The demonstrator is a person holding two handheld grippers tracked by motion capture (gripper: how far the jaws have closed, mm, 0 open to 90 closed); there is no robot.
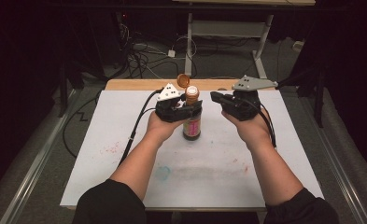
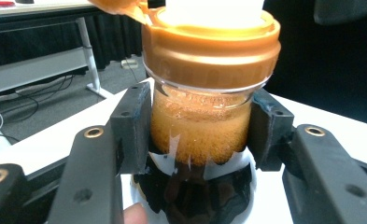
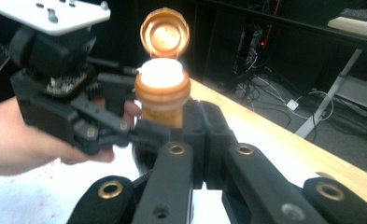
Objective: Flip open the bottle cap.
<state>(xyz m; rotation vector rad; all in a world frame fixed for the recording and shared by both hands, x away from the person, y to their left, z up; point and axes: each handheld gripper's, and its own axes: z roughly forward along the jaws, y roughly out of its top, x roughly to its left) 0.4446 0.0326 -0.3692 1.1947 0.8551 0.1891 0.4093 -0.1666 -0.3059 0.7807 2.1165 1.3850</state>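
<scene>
You work over a broad white tabletop sheet (image 1: 125,154), its far edge backed by a pale wooden strip (image 1: 134,84) and its side edges dropping to grey floor with metal rails. There is wide bare sheet to your left, to your right and toward you, marked by faint red specks and a bluish smudge.

Your left gripper (image 1: 183,111) sits at the middle of the far half, level, its black jaws clamped on the neck of the glass bottle of dark sauce with an orange cap collar (image 1: 192,116). In the left gripper view the pads (image 2: 134,126) press both sides of the foamy neck just beneath the collar. The bottle stands upright on the sheet, well clear of every edge, nearer the wooden strip than your side.

Your right gripper (image 1: 216,97) hangs just right of the bottle, apart from it, jaws together with nothing between them; the right gripper view shows them meeting just in front of the bottle's neck.

The round orange flip lid (image 1: 183,80) stands open, hinged back above the collar, tipped toward the far side, with a white seal (image 3: 161,73) exposed under it.
</scene>
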